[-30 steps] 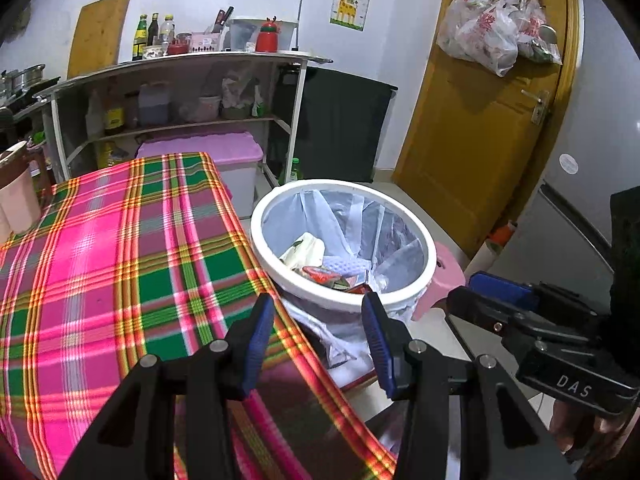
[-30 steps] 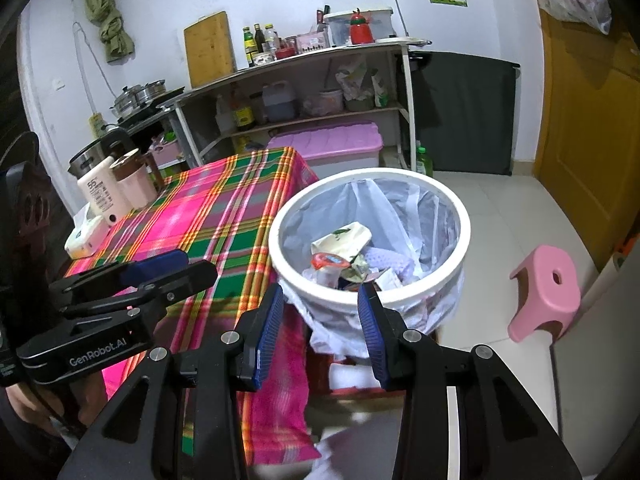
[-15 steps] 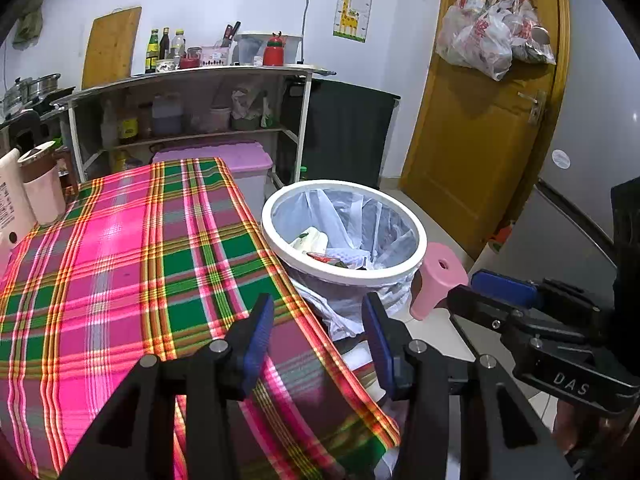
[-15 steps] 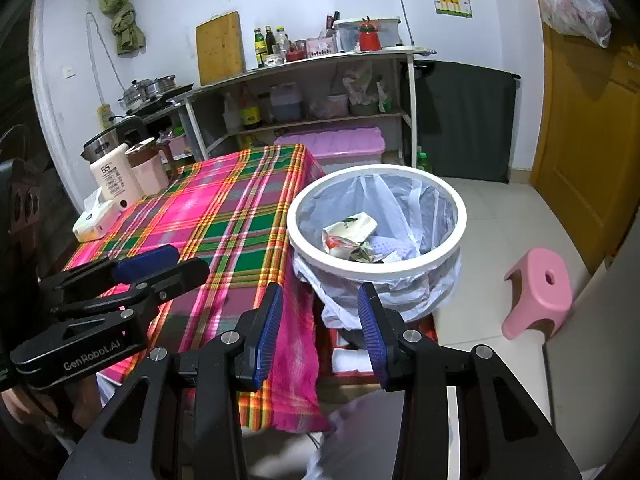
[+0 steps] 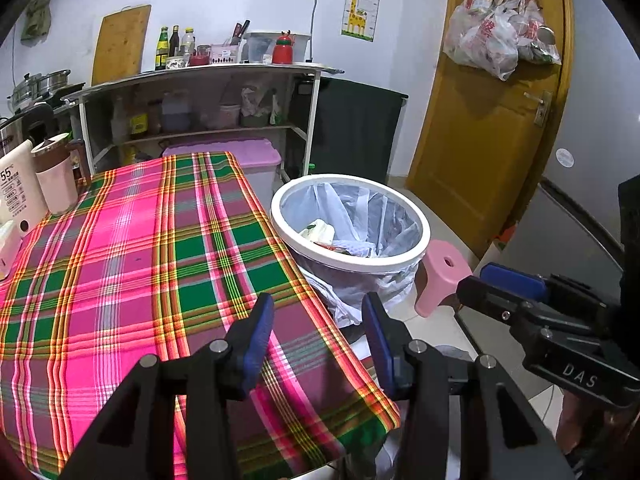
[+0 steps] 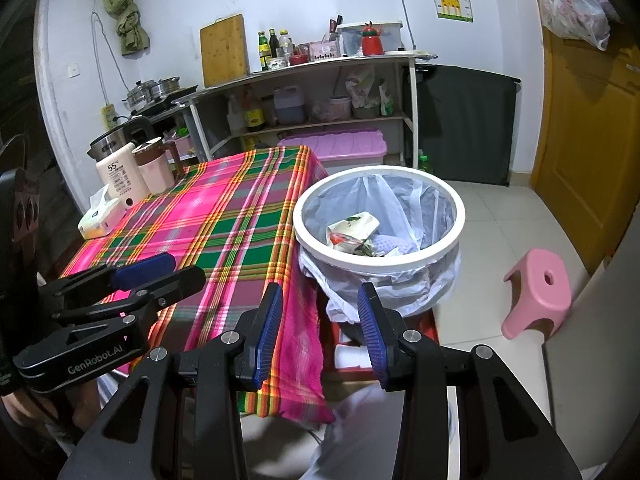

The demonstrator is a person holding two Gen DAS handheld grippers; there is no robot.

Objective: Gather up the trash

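Note:
A white-rimmed trash bin [image 5: 416,254] lined with a clear bag stands beside the table's right edge; it also shows in the right wrist view [image 6: 448,248]. Crumpled wrappers and paper trash [image 6: 354,232] lie inside it, also seen in the left wrist view [image 5: 320,234]. My left gripper [image 5: 316,340] is open and empty above the near right corner of the plaid tablecloth [image 5: 152,264]. My right gripper [image 6: 318,330] is open and empty, held before the bin off the table's corner. Each gripper shows from the side in the other view, the right one [image 5: 500,292] and the left one [image 6: 160,272].
A white thermos, a pink cup [image 6: 154,166] and a tissue pack [image 6: 100,218] stand at the table's far left. A pink stool [image 6: 538,292] is on the floor right of the bin. A shelf unit [image 6: 320,92], purple storage box and wooden door [image 5: 488,128] lie beyond.
Both grippers have drawn back and up from the bin, so it looks smaller and farther. Both stay open and empty.

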